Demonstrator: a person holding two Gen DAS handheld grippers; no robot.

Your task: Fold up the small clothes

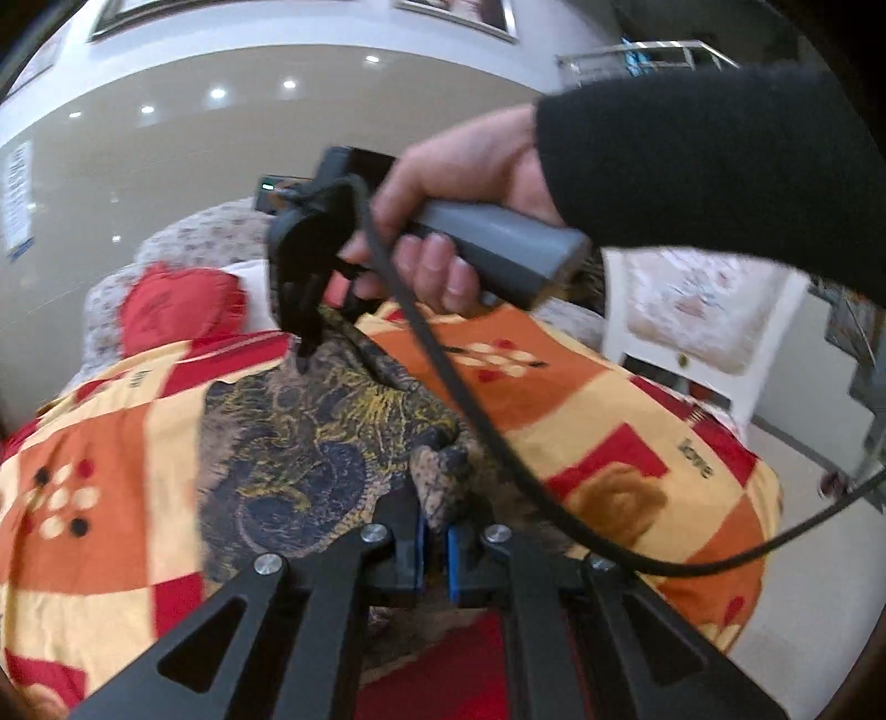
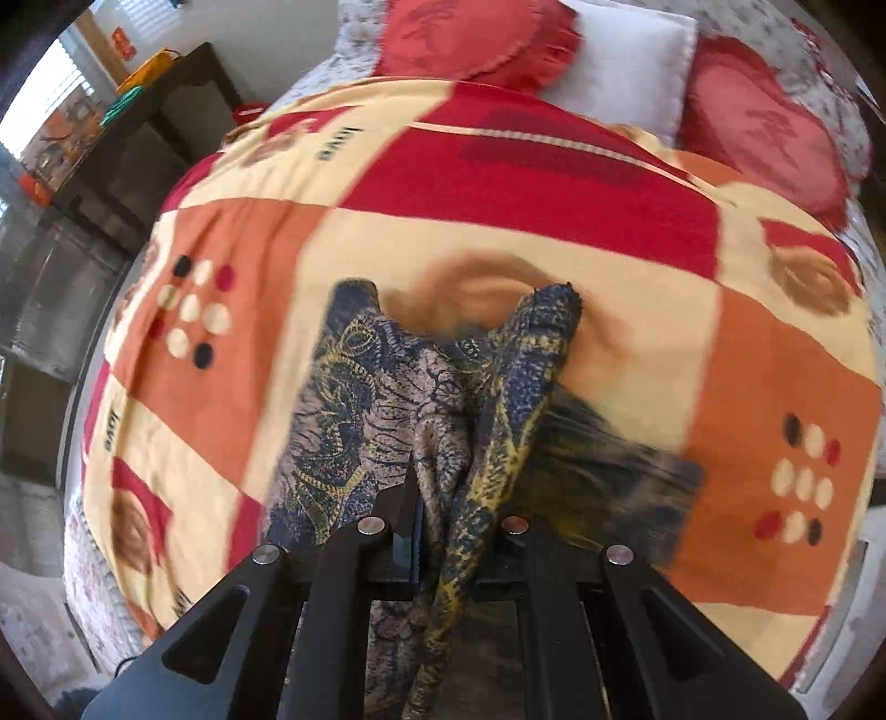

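1. Left gripper (image 1: 436,545), bottom centre of the left wrist view: jaws nearly together, pinching an edge of the patterned garment (image 1: 310,443).
2. Right gripper (image 2: 443,531), bottom centre of the right wrist view: jaws narrow, clamped on a bunched fold of the garment, which hangs over the checked blanket (image 2: 498,232).
3. Right hand (image 1: 459,221), upper centre of the left wrist view: fingers wrapped round the grey handle, black sleeve (image 1: 720,166) behind, tool tilted steeply downward.
4. Red cushions (image 2: 476,39), top.

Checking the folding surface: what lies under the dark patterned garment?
The patterned garment lies on a red, orange and cream checked blanket, both grippers pinching it. The blanket beneath it is covered.
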